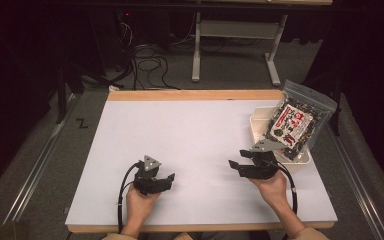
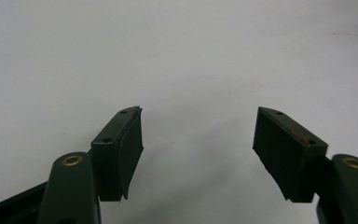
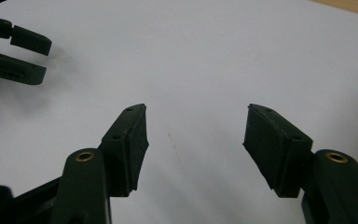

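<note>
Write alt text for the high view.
A person's two hands each hold an open black gripper, left gripper and right gripper, low over a white table. At the right edge a printed snack bag rests on top of a white bin.

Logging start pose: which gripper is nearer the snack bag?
The right gripper: it sits just beside the white tray holding the snack bag; the left gripper is across the board.

Both hand-held claws, left claw (image 1: 169,178) and right claw (image 1: 235,164), low and apart, jaws spread wide.
</note>
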A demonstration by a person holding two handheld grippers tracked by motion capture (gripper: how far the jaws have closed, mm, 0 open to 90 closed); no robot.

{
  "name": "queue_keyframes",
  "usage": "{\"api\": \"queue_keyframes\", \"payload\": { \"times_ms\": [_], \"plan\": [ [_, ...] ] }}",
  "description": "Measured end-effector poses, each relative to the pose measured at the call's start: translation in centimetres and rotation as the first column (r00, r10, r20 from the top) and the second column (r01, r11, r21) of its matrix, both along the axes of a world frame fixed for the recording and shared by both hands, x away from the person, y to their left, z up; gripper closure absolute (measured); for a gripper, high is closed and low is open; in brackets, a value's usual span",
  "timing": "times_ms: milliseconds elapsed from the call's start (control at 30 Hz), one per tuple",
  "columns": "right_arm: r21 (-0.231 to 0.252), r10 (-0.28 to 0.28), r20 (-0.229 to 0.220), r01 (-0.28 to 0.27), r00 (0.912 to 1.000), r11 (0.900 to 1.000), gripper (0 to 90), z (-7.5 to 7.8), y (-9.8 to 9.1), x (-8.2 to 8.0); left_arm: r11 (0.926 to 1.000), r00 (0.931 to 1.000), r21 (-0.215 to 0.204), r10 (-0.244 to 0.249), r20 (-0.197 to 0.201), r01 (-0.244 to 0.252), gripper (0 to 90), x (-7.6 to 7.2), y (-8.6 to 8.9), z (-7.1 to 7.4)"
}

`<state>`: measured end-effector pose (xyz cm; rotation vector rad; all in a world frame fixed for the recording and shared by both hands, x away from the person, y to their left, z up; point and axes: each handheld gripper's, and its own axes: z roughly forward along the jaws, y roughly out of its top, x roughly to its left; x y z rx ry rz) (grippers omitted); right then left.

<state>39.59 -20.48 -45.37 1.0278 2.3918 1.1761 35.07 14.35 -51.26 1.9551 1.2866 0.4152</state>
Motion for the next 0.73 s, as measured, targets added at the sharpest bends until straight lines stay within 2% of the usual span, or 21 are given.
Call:
{"api": "queue_keyframes", "payload": {
  "times_ms": [200, 367, 533, 733],
  "plan": [
    [0.027, 0.009, -0.014, -0.009, 0.9999, 0.9996, 39.7, -1.0, -0.1, -0.6, 1.0000, 1.0000, -0.002, -0.003, 0.000, 0.003, 33.3, 0.0, 0.0, 0.0],
    [0.021, 0.015, -0.019, -0.015, 0.9997, 0.9997, 39.4, -2.4, -0.4, -1.3, 0.9999, 0.9999, -0.001, -0.010, 0.001, 0.010, 33.3, 0.0, -0.2, 0.0],
    [0.070, 0.021, -0.049, -0.017, 0.9986, 0.9974, 39.4, -3.3, -1.1, -2.0, 0.9999, 1.0000, -0.012, -0.008, -0.003, 0.008, 32.9, 0.0, 0.0, 0.0],
    [0.044, 0.009, -0.044, -0.008, 0.9990, 0.9990, 39.2, -3.7, -1.5, -2.5, 0.9998, 0.9999, -0.016, -0.009, 0.004, 0.009, 32.8, -0.2, -0.1, 0.1]
  ]
}}
